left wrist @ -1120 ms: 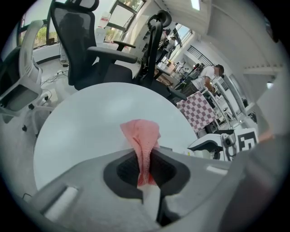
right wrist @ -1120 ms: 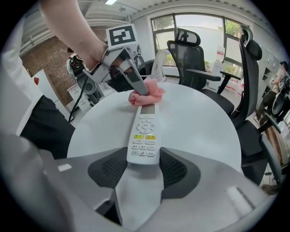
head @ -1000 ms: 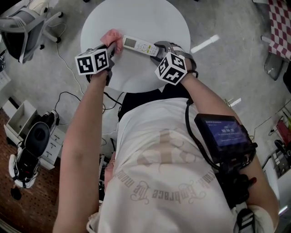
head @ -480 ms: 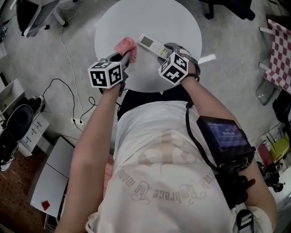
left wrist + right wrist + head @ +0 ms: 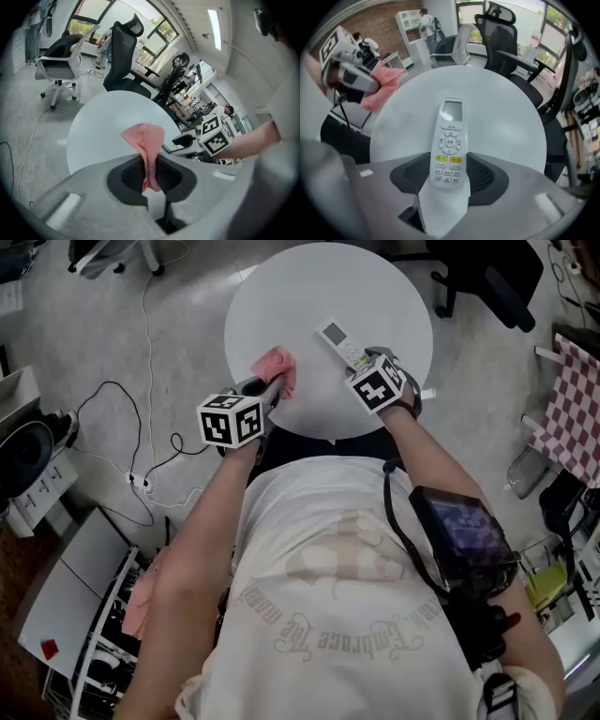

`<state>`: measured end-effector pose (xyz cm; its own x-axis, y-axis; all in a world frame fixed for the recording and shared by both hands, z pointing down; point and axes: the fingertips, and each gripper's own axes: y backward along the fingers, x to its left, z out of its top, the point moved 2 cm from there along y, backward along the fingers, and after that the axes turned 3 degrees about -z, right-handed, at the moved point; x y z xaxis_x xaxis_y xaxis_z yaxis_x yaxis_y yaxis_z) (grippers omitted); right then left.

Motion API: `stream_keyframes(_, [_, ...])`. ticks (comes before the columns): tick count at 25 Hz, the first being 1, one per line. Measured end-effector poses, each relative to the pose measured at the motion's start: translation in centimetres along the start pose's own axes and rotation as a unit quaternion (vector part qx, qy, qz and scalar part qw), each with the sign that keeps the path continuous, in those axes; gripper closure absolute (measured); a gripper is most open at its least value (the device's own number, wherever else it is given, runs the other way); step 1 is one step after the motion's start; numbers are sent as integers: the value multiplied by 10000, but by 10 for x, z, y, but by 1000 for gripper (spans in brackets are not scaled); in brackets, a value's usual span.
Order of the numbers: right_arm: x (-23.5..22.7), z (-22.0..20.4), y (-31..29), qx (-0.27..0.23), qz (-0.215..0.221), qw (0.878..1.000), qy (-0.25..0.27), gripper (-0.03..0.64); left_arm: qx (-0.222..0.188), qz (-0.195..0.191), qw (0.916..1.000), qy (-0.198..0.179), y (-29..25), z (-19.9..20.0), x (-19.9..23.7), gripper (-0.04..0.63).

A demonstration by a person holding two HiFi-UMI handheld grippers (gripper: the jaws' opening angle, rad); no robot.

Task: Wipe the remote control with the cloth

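A white remote control (image 5: pixel 337 341) with a small screen and yellow buttons lies out over the round white table (image 5: pixel 300 287), its screen end pointing away from me. My right gripper (image 5: pixel 362 362) has the button end (image 5: pixel 449 159) between its pads, which touch both sides; the jaws are closing. To the left my left gripper (image 5: pixel 272 385) is shut on a pink cloth (image 5: pixel 277 365). The cloth (image 5: pixel 147 140) sticks up bunched from between the jaws, a short gap left of the remote and above the table's near edge.
A black office chair (image 5: pixel 487 277) stands right behind the table, and a white one (image 5: pixel 58 70) farther left. Cables (image 5: pixel 150 456) trail over the grey floor at the left. A checkered cloth (image 5: pixel 572 399) sits at the right edge.
The left gripper has drawn the pink cloth away from the remote's screen end, left and up. The remote has swung from lying crosswise to pointing away from me, still between the right jaws.
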<state>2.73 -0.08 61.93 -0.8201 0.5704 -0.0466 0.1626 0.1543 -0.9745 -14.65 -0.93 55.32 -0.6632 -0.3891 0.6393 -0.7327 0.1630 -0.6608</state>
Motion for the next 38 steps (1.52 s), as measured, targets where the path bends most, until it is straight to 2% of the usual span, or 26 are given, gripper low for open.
stream_keyframes(3, [3, -8, 5, -161, 483, 9952, -842, 368, -93, -225, 9996, 172, 5, -5, -7, 568])
stream_keyframes(6, [9, -13, 13, -327, 952, 9873, -1229, 368, -100, -553, 9982, 220, 4, -11, -18, 568])
stream_keyframes(9, [15, -22, 20, -428, 1453, 9715, -1825, 368, -75, -778, 9967, 217, 0, -16, -28, 568])
stream_keyframes(12, [23, -23, 32, -839, 2070, 9425, -2486, 368, -59, -924, 9951, 334, -3, -20, -36, 568])
stream_keyframes(16, [21, -7, 63, -1790, 2764, 9000, -2857, 368, -271, -1182, 9895, 780, -8, -11, -49, 566])
stream_keyframes(20, [23, 20, 107, -2826, 3425, 8498, -2841, 368, -667, -1712, 9722, 1454, -5, 7, -69, 568])
stream_keyframes(23, [23, 38, 132, -3276, 3672, 8291, -2654, 368, -739, -2191, 9585, 1666, -3, 16, -91, 568])
stream_keyframes(26, [25, 54, 149, -3543, 3791, 8196, -2428, 368, -737, -2612, 9459, 1780, -1, 23, -108, 568])
stream_keyframes(30, [25, 63, 165, -3815, 3916, 8034, -2359, 368, -885, -2971, 9270, 2113, 3, 29, -120, 568])
stream_keyframes(33, [31, 63, 164, -3748, 3936, 8091, -2236, 368, -969, -3154, 9183, 2189, 9, 34, -122, 568])
stream_keyframes(38, [45, 57, 160, -3550, 3979, 8209, -2045, 368, -1134, -3225, 9133, 2215, 17, 42, -117, 568])
